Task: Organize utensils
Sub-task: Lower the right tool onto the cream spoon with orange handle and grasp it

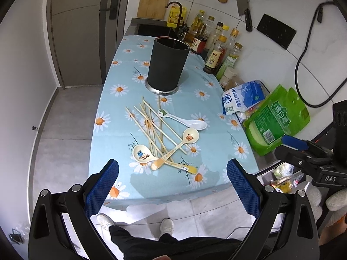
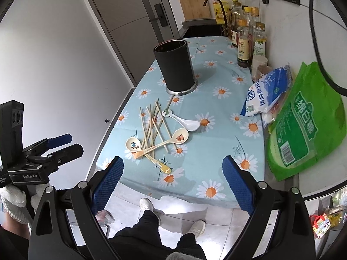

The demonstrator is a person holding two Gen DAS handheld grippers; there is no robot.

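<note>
The left gripper (image 1: 172,191) and right gripper (image 2: 172,183) both hover with fingers spread wide and empty at the near edge of the tabletop (image 1: 121,69), the utensil pile lying just ahead of them, not between the pads. The chopsticks (image 1: 151,125) cross under three spoons (image 1: 184,143), so a pinch could likely drag neighbours along or flick sticks off the edge. Beyond stands the dark holder (image 1: 167,65), upright and apparently empty; a careless drop might tip it.

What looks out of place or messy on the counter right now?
The chopsticks lie scattered and crossed on the daisy tablecloth, with three spoons lying among them, all outside the dark utensil holder. Nothing looks spilled or broken.
</note>
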